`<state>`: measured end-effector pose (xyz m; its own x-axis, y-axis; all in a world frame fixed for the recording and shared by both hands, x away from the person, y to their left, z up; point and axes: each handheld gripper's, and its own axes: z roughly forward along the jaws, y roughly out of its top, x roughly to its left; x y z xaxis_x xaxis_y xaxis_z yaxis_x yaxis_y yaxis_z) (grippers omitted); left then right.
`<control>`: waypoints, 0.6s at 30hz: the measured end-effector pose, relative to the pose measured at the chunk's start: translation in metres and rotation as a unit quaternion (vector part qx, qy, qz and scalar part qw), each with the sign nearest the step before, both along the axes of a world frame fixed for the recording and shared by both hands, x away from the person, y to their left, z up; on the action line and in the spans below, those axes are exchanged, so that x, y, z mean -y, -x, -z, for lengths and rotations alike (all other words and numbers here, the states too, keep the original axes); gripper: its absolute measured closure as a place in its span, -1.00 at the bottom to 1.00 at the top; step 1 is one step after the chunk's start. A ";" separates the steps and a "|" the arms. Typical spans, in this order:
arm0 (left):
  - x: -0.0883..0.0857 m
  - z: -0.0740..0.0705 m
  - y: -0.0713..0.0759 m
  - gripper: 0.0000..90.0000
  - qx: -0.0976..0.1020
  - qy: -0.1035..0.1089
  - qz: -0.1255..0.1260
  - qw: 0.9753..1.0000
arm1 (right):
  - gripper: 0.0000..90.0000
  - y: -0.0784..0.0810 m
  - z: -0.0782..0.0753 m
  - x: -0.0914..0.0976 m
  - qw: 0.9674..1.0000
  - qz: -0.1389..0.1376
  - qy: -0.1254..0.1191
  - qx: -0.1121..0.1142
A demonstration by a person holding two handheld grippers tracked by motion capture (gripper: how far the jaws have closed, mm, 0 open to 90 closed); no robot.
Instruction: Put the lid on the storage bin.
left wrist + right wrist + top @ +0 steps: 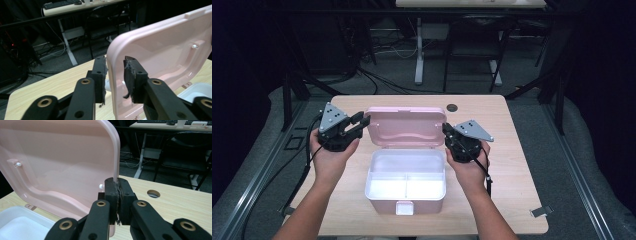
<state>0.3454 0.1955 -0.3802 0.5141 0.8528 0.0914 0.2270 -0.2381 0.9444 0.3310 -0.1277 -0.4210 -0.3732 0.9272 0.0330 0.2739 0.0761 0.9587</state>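
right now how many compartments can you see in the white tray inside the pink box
3: one long compartment across the back, nearest the raised lid, and two at the front, front left and front right. The tray lies fully in sight from the high view.

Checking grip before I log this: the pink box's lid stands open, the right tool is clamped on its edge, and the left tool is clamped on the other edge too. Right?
Not quite. In the left gripper view the left tool straddles the lid edge with its pads apart, not clamped. The right tool is clamped.
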 end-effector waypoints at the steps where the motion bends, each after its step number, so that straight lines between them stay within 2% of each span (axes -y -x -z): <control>1: 0.001 -0.001 -0.001 0.63 0.000 0.001 0.000 1.000 | 0.96 0.000 0.000 0.000 1.000 0.000 0.000 0.000; 8: 0.000 -0.004 -0.002 0.81 -0.002 0.003 -0.003 1.000 | 0.95 0.001 0.000 0.001 1.000 -0.004 0.000 0.001; 14: 0.001 -0.003 0.001 0.86 0.004 -0.003 -0.005 1.000 | 0.89 0.000 -0.003 0.004 1.000 -0.011 -0.011 -0.001; 18: 0.001 -0.003 0.003 0.87 0.006 -0.007 -0.004 1.000 | 0.87 -0.002 -0.010 0.002 1.000 -0.012 -0.010 0.009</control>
